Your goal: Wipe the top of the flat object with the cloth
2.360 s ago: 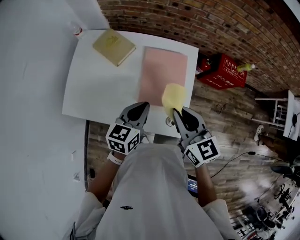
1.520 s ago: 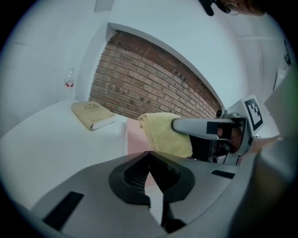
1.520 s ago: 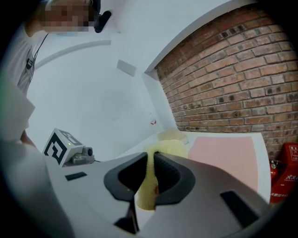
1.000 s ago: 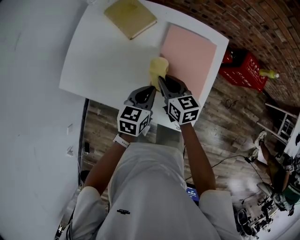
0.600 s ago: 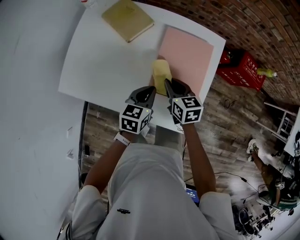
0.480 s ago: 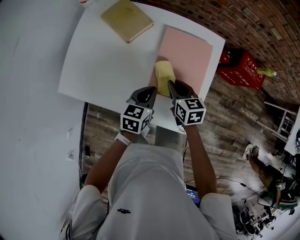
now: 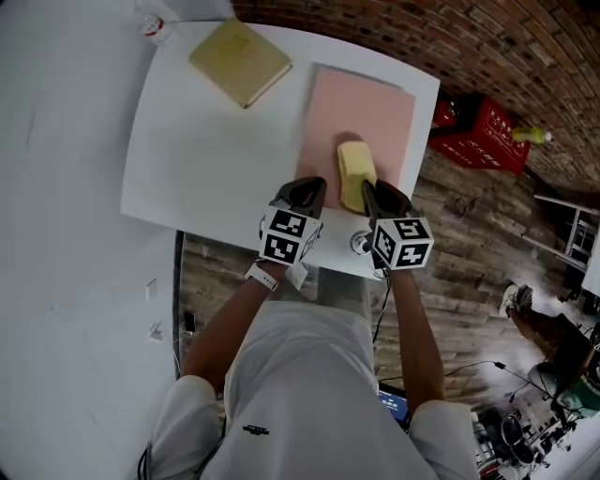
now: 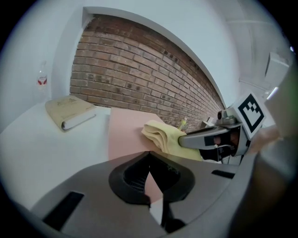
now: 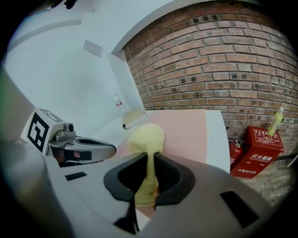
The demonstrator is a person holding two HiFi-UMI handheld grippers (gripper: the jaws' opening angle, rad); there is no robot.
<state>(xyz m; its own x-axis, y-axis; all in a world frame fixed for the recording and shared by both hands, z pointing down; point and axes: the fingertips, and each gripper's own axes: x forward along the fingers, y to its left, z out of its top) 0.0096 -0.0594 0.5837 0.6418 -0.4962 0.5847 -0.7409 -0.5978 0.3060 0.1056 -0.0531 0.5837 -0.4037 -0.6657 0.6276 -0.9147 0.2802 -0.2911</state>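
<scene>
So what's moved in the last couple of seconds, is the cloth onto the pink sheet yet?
Yes. The right gripper has swept the yellow cloth from the pink sheet's left edge rightward onto its near half, where it now lies. Its hold on the cloth is unchanged. The left gripper stays shut and empty at the sheet's near left corner, and the book has not moved on the white table.

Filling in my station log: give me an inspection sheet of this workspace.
Surface: white table, nothing spilled that I can see.
Job's things: pink flat sheet lies on the table's right part; yellow cloth rests on its near end.
Clutter: tan book and small bottle at the far left.
Grippers: right gripper shut on the cloth; left gripper shut, empty.
Cables: black cable on the floor.
Surroundings: brick wall, red box, wooden floor.
</scene>
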